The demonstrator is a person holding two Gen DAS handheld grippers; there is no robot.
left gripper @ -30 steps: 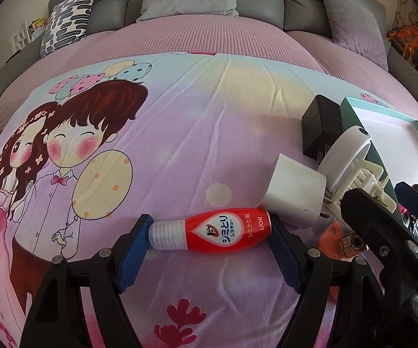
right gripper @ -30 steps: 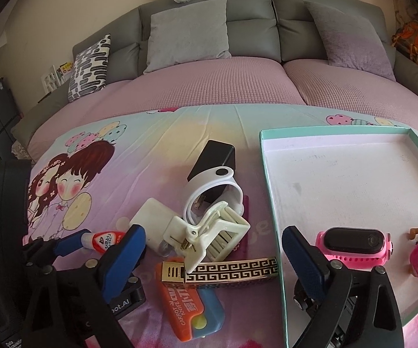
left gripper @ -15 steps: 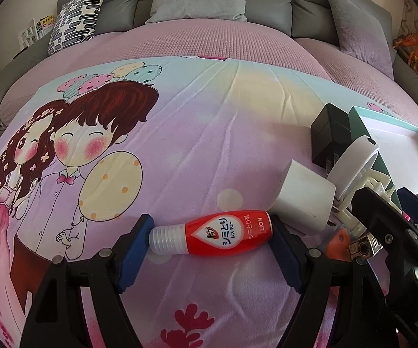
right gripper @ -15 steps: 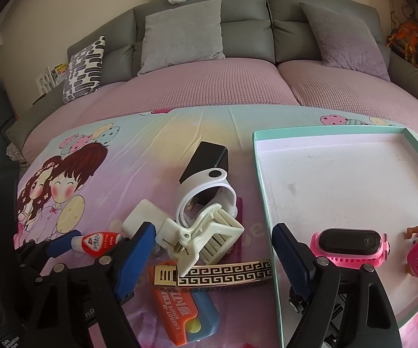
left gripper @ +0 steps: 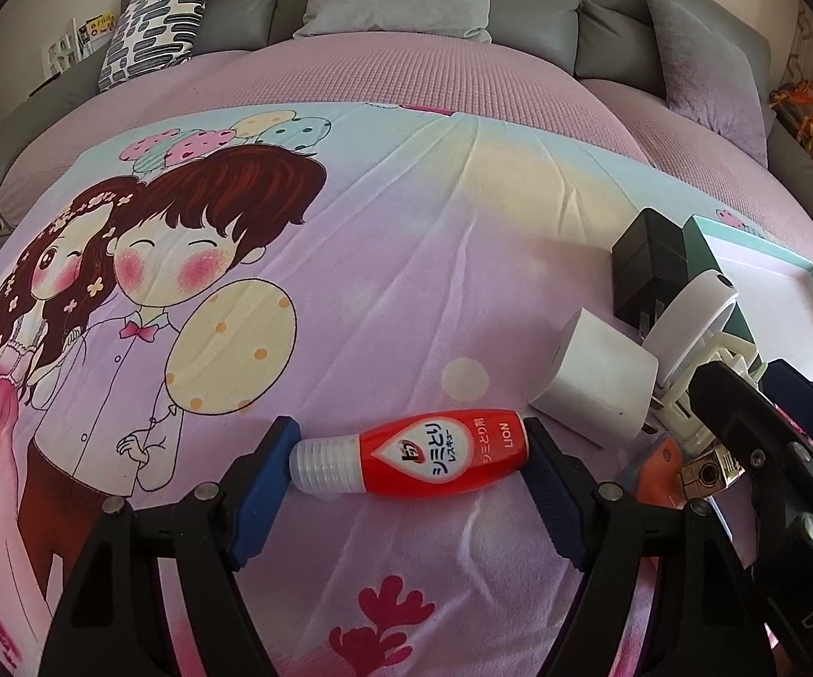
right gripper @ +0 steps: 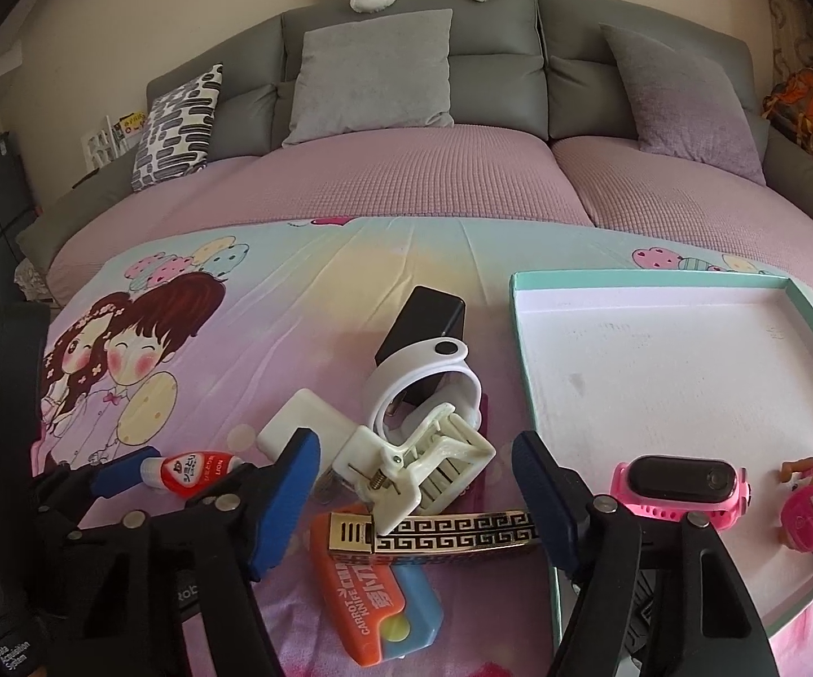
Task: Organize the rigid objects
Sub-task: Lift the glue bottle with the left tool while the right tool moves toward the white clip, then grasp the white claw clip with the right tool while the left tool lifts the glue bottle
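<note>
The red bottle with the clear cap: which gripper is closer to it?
Left. The left gripper has the red bottle lying between its fingers, touching both ends. The right gripper sits further right, over the white clip.

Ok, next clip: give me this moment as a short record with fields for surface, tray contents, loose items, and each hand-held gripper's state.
surface: cartoon-print bedsheet
tray: teal-rimmed white tray holding a pink smartwatch and a small pink toy figure
loose pile: white plastic clip, gold-patterned lighter, orange-and-blue knife case, white charger cube, black adapter
left hand-held gripper: pads at both ends of the red plastic bottle
right hand-held gripper: jaws just been closing, clip and lighter between them, no pad contact
</note>
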